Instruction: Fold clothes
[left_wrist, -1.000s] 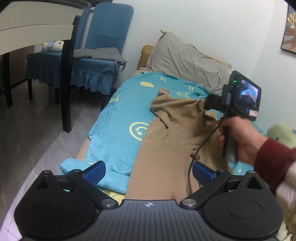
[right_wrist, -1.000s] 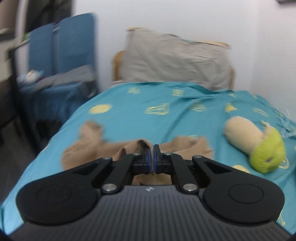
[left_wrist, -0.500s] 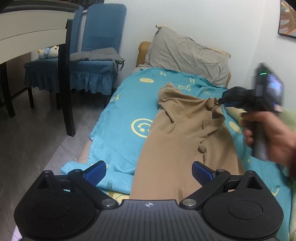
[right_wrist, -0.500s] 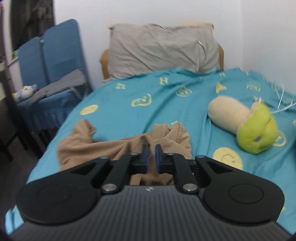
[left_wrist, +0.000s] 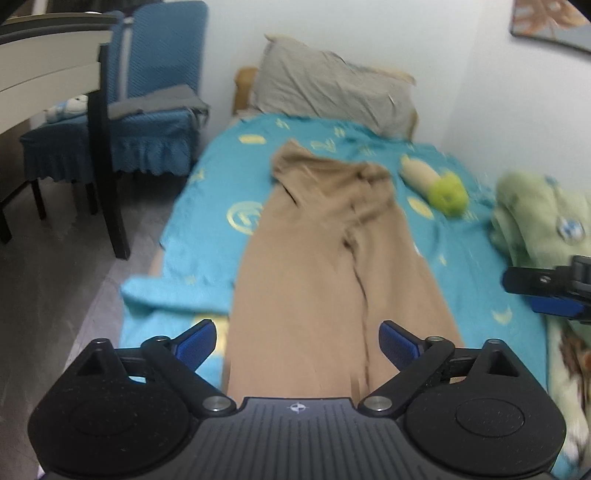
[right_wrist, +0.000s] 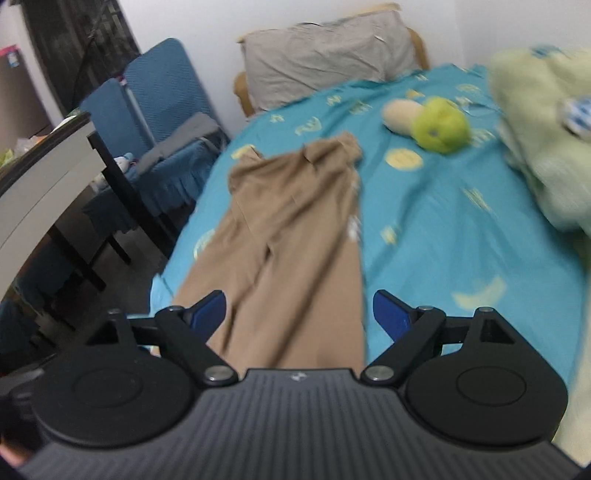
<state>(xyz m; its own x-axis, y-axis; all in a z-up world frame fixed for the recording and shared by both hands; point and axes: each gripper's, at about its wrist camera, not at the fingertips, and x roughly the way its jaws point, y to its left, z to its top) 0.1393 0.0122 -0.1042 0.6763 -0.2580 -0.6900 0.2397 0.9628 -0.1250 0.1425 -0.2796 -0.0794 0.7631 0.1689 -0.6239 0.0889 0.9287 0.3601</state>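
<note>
Tan trousers (left_wrist: 325, 251) lie lengthwise on the teal bed sheet (left_wrist: 210, 184), waistband toward the pillow, legs toward me. They also show in the right wrist view (right_wrist: 291, 229). My left gripper (left_wrist: 297, 341) is open and empty above the leg end. My right gripper (right_wrist: 299, 314) is open and empty, also above the leg end. The right gripper's blue fingers (left_wrist: 543, 291) show at the right edge of the left wrist view.
A grey pillow (left_wrist: 332, 92) leans at the bed head. A beige and green plush toy (left_wrist: 436, 184) and a pale green blanket (left_wrist: 543, 214) lie on the bed's right side. Blue covered chairs (left_wrist: 147, 110) and a dark table leg (left_wrist: 107, 158) stand left of the bed.
The right gripper let go of the trousers' waistband, opened, and pulled back toward the leg end. The trousers now lie stretched out flat. The left gripper stayed open.
</note>
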